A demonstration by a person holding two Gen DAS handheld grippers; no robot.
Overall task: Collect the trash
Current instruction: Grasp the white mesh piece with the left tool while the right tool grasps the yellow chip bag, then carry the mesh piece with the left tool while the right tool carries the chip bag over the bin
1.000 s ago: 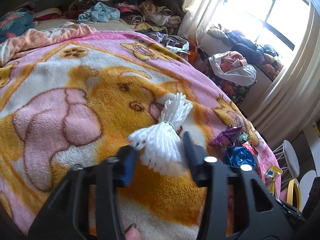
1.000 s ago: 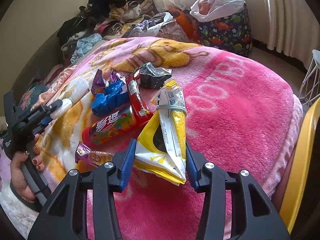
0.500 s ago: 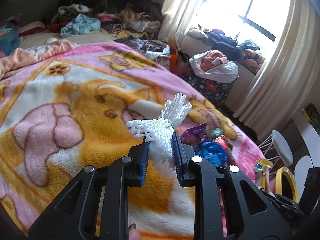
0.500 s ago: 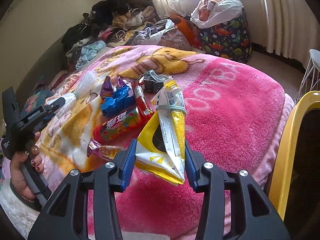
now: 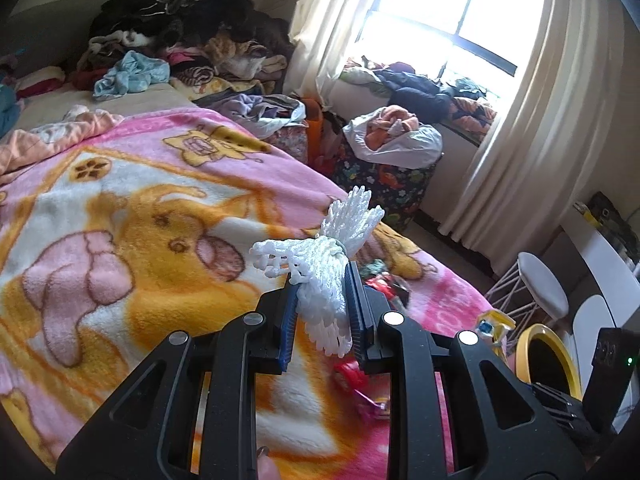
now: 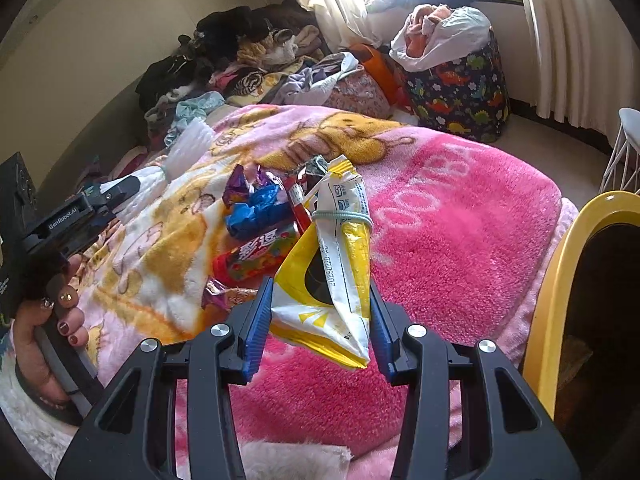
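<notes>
Between the left gripper (image 5: 322, 312) pads: white foam fruit net (image 5: 320, 276), clamped, lifted off the pink blanket (image 5: 132, 208). Right gripper (image 6: 318, 320): closed on yellow snack bag (image 6: 336, 264). Carry step, apparently. Next: move both to yellow-rimmed bin (image 6: 560, 280), then release; remaining wrappers (image 6: 256, 224) afterwards.

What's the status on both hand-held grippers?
Left hand-held gripper shut on white foam net. Right hand-held gripper shut on yellow snack bag. Yellow bin rim at right; more wrappers on blanket.
</notes>
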